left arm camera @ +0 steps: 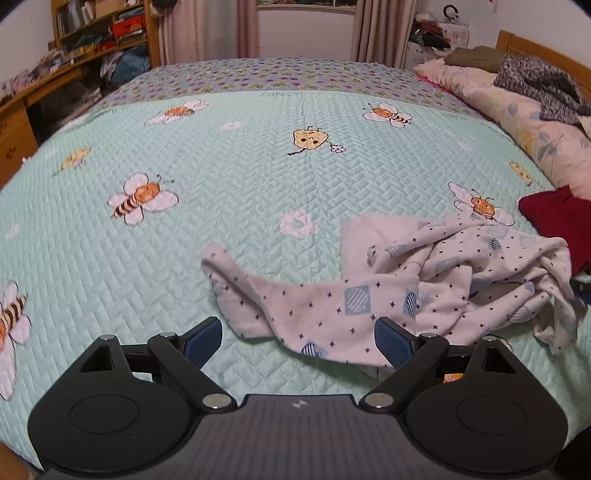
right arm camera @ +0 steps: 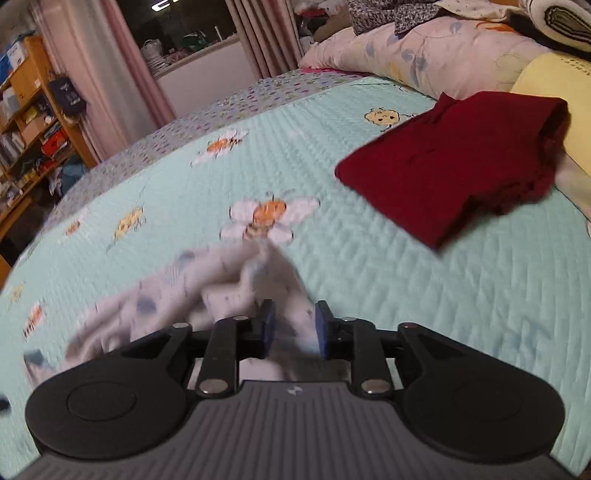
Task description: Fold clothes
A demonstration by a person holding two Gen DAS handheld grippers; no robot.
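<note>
Mint-green quilted bedspread (left arm camera: pixel 258 177) w/ bee prints is your landmark; everything below is placed relative to it.

Your left gripper (left arm camera: pixel 299 339) hangs over the near edge of the bedspread, jaws spread wide, blue pads (left arm camera: pixel 202 341) well apart. Nothing pinched. One leg of the star-print white garment (left arm camera: pixel 424 280) lies across the gap betw. the pads, but neither pad presses on it; the right-hand pad sits just beside the cloth, maybe brushing it, can't tell.

Garment itself: crumpled on the near right part of the bedspread. One leg is stretched out leftward, cuff end near the middle of the near edge, the rest bunched in a heap to the right. Small dark stars and pale blue striped squares on it.

Your right gripper (right arm camera: pixel 293 325) is over the same garment (right arm camera: pixel 207 291); that view is motion-blurred. Jaws stand narrow, a ridge of white cloth rises betw. the pads (right arm camera: pixel 266 326). Gaps show on either side of the fabric, so whether it's truly clamped: can't tell from the blur.

Dark red folded garment (right arm camera: pixel 454 162) lies on the bedspread's right side, beyond the white one, close to the floral pillow (right arm camera: pixel 413 48) at the head end. Yellow cloth (right arm camera: pixel 554 88) just beside the red piece.

Beyond the bedspread's far edge: pink curtains (left arm camera: pixel 247 26). Off its left side: wooden shelf (left arm camera: pixel 99 26), cluttered.
</note>
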